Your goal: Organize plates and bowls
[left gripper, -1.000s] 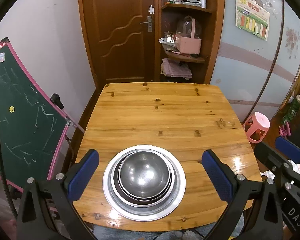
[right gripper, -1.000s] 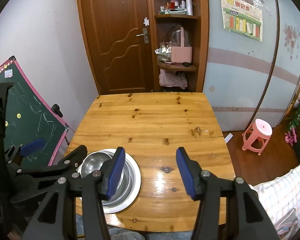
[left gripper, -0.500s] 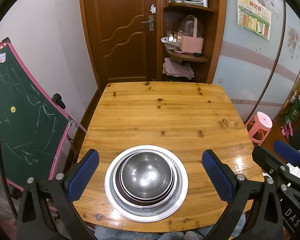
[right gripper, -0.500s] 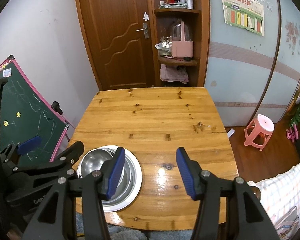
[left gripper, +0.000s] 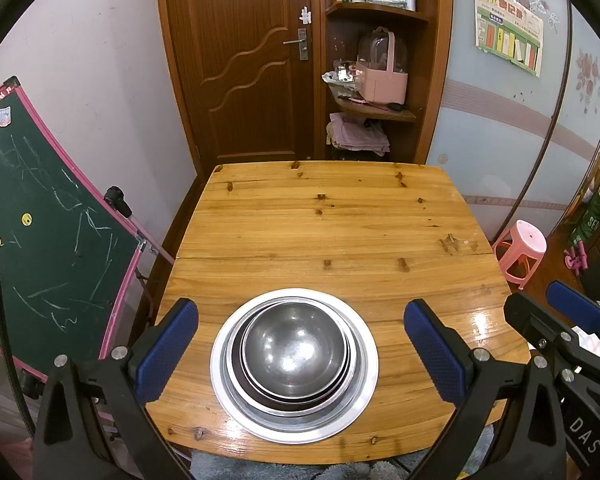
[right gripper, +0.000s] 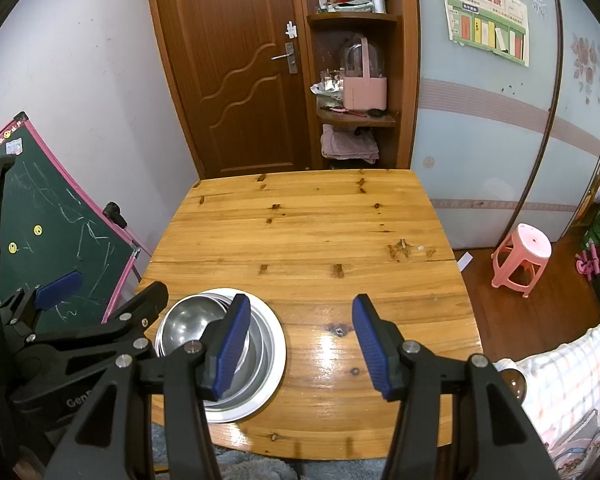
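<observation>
Far left, a green chalkboard (left gripper: 40, 240) in a pink frame leans by the wall, its lower corner cut off by the left gripper (left gripper: 300, 356), whose blue pads are spread wide and hang above the wooden table (left gripper: 328, 232) either side of the dishes, touching nothing. Between them, near the table's front edge and left of its middle, sits the stack: a broad steel plate (left gripper: 364, 392) carrying nested steel bowls (left gripper: 294, 350), the smallest on top; how many lie beneath is hard to count, only thin rims showing. Nothing is inside the top bowl. In the right wrist view, the left gripper's black arm and the right gripper's left pad cover much of that stack. The right gripper (right gripper: 298, 344) has its pads parted over bare, glossy tabletop near the front edge, empty. Beyond the table, a corner shelf holds a pink basket (left gripper: 382, 80) under a clear dome, contents unclear. Far right, a pink stool (left gripper: 520, 252) stands on the floor, and checked fabric (right gripper: 568, 376) is cut off at the corner.
</observation>
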Demonstrator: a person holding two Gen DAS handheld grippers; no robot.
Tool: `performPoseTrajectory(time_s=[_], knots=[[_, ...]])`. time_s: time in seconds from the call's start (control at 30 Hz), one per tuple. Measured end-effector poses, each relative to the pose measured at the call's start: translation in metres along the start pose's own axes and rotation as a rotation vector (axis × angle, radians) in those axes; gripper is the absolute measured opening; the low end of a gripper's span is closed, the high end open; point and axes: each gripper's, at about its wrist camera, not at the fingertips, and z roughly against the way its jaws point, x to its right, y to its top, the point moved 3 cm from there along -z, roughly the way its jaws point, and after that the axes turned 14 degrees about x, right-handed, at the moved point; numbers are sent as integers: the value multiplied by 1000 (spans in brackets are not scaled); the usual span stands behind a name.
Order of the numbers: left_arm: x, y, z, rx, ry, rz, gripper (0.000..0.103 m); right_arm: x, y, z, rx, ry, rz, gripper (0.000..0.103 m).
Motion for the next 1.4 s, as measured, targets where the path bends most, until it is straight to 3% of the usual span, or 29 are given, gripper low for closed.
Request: performPoseTrajectory(time_s=[1.4], knots=[[0, -10, -2, -19, -13, -9, 102, -3, -10, -3, -16, -4, -14, 53]])
